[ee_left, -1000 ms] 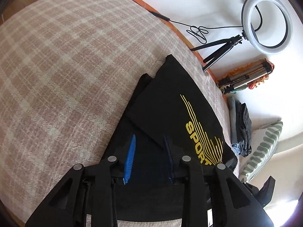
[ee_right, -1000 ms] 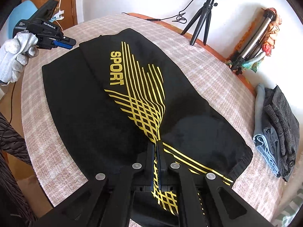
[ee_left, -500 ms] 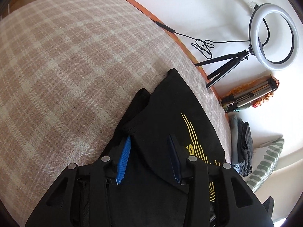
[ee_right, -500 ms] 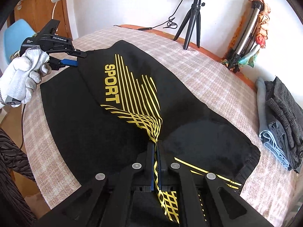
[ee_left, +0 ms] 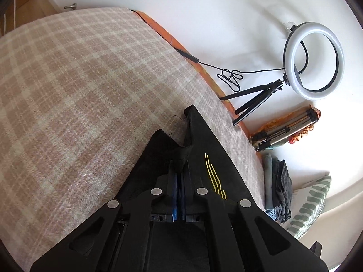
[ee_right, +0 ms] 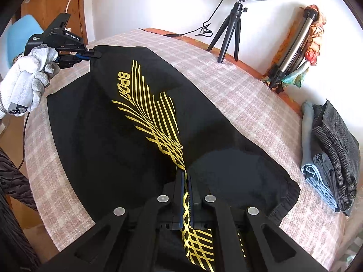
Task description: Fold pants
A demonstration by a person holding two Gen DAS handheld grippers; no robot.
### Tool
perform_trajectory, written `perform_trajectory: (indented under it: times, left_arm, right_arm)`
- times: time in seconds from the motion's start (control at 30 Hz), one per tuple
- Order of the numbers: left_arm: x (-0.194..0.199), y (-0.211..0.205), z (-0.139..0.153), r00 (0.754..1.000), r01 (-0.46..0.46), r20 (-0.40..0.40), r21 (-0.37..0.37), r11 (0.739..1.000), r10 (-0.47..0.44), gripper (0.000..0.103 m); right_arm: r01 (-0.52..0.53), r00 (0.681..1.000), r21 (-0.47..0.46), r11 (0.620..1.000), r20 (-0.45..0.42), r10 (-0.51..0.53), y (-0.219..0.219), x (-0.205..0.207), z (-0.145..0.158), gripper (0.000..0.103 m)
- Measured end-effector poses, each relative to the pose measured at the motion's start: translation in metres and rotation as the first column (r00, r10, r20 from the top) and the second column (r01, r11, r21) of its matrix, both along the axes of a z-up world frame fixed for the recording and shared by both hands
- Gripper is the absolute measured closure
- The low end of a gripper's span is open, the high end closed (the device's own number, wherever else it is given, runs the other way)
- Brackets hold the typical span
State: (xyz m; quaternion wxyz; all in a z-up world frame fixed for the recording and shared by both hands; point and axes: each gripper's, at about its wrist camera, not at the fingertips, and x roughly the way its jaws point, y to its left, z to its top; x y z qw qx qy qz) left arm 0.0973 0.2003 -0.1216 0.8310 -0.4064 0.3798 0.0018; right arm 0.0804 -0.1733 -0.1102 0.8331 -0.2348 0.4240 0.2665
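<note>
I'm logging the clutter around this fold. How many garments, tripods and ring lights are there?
Garments: 3, black pants, grey garment, blue jeans
Tripods: 2, ring light's tripod, folded tripod
Ring lights: 1
Total: 6

Ring light (ee_left: 314,60) — folded clothes (ee_right: 330,154) beside

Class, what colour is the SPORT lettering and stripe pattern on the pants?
Yellow, printed on the black pants; the right wrist view shows it best.

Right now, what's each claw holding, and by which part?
Both grip the black pants: left claw pinches a hem edge at the leg end, right claw pinches the yellow-printed fabric mid-garment.
</note>
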Motion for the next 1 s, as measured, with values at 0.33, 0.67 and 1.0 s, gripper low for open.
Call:
perform_trajectory:
  times: [0.33,0.67,1.0]
  left_arm:
    - [-0.08,-0.01,-0.015,0.997,0.028,-0.071,0.11,0.994,-0.02,0.102]
    - [-0.09,-0.019,-0.019,0.992,0.086,-0.111,0.248,0.965,-0.06,0.102]
    - [-0.099,-0.001,0.008,0.992,0.089,-0.117,0.324,0.942,-0.053,0.095]
  right_arm:
    - [-0.113,0.993,-0.086,0.99,-0.028,0.111,-0.003,-0.047,-0.007,0.103]
    - [-0.115,0.993,-0.132,0.984,-0.042,0.11,-0.004,-0.068,-0.026,0.103]
    - [-0.031,0.986,0.115,0.993,-0.157,0.049,-0.042,-0.079,-0.009,0.072]
